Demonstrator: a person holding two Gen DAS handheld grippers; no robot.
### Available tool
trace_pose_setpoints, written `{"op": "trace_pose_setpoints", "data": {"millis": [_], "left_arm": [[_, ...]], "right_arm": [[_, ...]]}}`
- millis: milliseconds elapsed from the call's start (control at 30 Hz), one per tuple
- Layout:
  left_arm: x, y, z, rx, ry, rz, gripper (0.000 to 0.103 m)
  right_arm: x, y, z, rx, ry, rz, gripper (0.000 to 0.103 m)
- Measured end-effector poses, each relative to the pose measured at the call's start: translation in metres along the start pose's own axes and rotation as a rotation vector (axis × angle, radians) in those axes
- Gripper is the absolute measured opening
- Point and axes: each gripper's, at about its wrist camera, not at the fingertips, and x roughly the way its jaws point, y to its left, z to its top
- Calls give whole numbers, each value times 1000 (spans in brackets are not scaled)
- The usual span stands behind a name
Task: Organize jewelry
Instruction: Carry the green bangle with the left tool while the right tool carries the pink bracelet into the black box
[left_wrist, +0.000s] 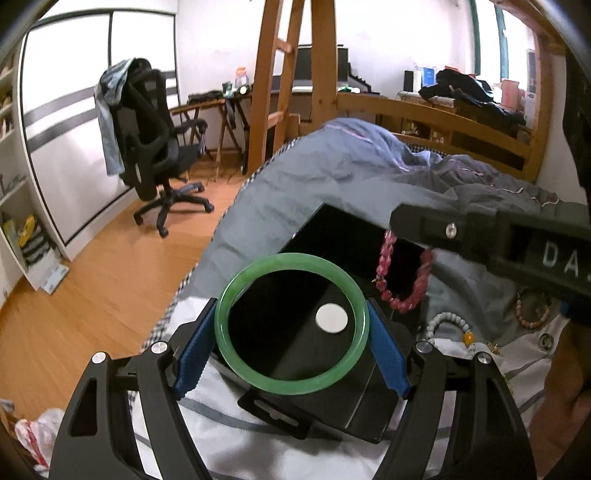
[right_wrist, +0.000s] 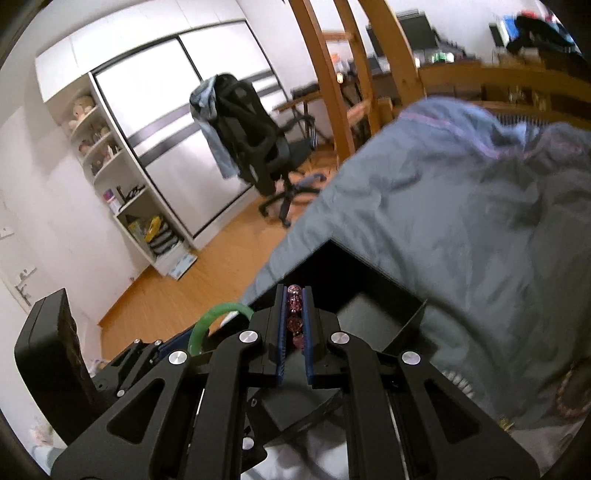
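- Pink bead bracelet (left_wrist: 404, 275): its top is covered by the right gripper's body in the left wrist view; in the right wrist view only a few beads (right_wrist: 294, 314) show between the pads.
- Green bangle (right_wrist: 214, 321): a short arc only in the right wrist view.
- Black box (left_wrist: 343, 236): its contents are lost in darkness.
- Bedding (right_wrist: 461, 206): smeared.
- Beaded bracelets (right_wrist: 574, 391) at the right edge: blurred, cut off.

The bangle (left_wrist: 291, 325) is sitting between the pads of the left gripper (left_wrist: 291, 347), above the open box (left_wrist: 343, 236) that is lying on the bed (left_wrist: 369, 177). To its right, the bead bracelet (left_wrist: 404, 273) is hanging from the right gripper (right_wrist: 294, 332) over the same box. Two more bracelets (left_wrist: 448, 326) are lying on the bed further right.
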Motion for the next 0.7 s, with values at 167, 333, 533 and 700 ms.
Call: {"op": "trace_pose_setpoints", "data": {"millis": [167,333,533,700], "left_arm": [[-9,10,-2,-50,-34,4,85],[-23,18,1,-109,-75,1,91],[-44,7,5,-103,-78,-76,96],[-61,-36,0,7,-85,-123,96]], "right_arm": [[0,-3,2,34,22,18,17],[-30,-5,13,54,-54,34,76],[-88,-2,17,-50,-131,-154,95],[-137,-11,1,-156,-131,-338,99]]}}
